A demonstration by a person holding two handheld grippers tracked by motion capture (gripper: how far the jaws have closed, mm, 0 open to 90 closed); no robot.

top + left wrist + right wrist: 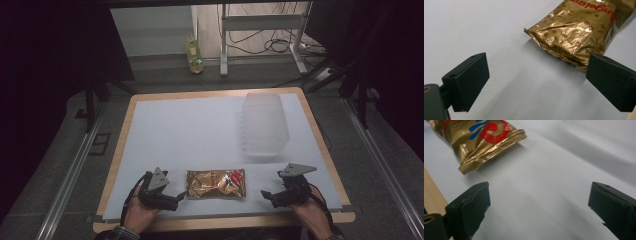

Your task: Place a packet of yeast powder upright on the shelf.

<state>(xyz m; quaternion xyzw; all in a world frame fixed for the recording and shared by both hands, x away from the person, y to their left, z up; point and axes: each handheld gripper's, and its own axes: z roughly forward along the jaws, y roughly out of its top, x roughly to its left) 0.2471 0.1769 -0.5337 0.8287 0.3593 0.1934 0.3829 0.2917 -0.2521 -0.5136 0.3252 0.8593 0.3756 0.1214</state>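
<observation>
Jaws are held wide and empty on both the left gripper (pixel 181 195) and the right gripper (pixel 265 194), flanking the gold snack packet (pixel 216 183) at the table's (pixel 200 130) six o'clock edge, so an approach is judged underway and a closing in from nine and three o'clock is called for.

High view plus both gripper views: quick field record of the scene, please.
surface: white sheet on a wood-edged table
packet: gold foil snack packet, lying flat near the front edge
container: clear plastic tub, far right
left hand-held gripper: open, beside the packet's left end
right hand-held gripper: open, apart from the packet's right end
held: nothing
</observation>
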